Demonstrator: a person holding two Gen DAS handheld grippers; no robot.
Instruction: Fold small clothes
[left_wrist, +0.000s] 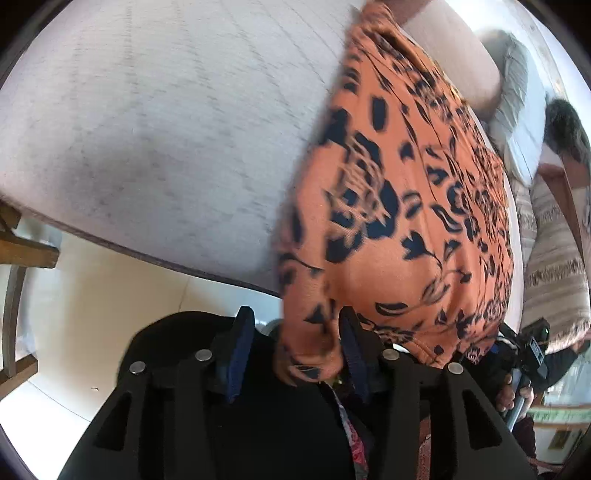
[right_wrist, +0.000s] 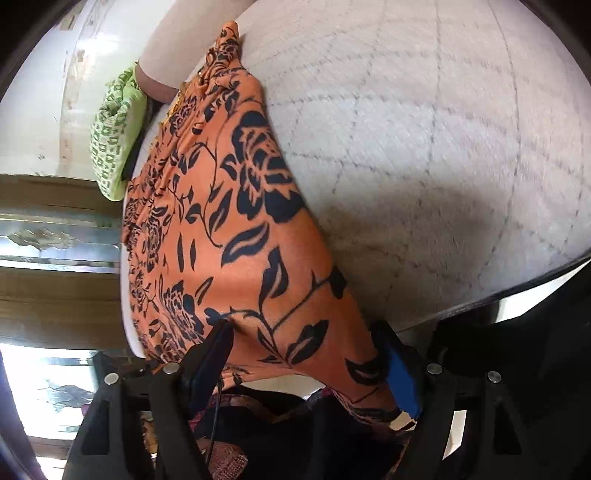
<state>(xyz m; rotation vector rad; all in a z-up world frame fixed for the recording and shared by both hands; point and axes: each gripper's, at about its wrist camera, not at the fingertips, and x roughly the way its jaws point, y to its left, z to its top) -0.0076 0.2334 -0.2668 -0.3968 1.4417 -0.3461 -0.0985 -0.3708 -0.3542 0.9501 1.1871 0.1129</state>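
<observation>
An orange garment with a black flower print (left_wrist: 399, 206) lies stretched across a pale quilted mattress (left_wrist: 166, 129); it also shows in the right wrist view (right_wrist: 236, 229). My left gripper (left_wrist: 295, 332) has its near edge between the blue-padded fingers, which stand apart; a fold of cloth hangs in the gap. My right gripper (right_wrist: 303, 350) has the other part of the near edge lying between its widely spread fingers. The cloth hangs over the mattress edge at both grippers.
The mattress edge (left_wrist: 155, 254) runs just ahead of the left gripper, with pale floor below. A green patterned cloth (right_wrist: 110, 129) lies at the far left of the mattress (right_wrist: 424, 129). Striped cushions (left_wrist: 546, 258) and the other hand-held gripper (left_wrist: 532, 350) show at right.
</observation>
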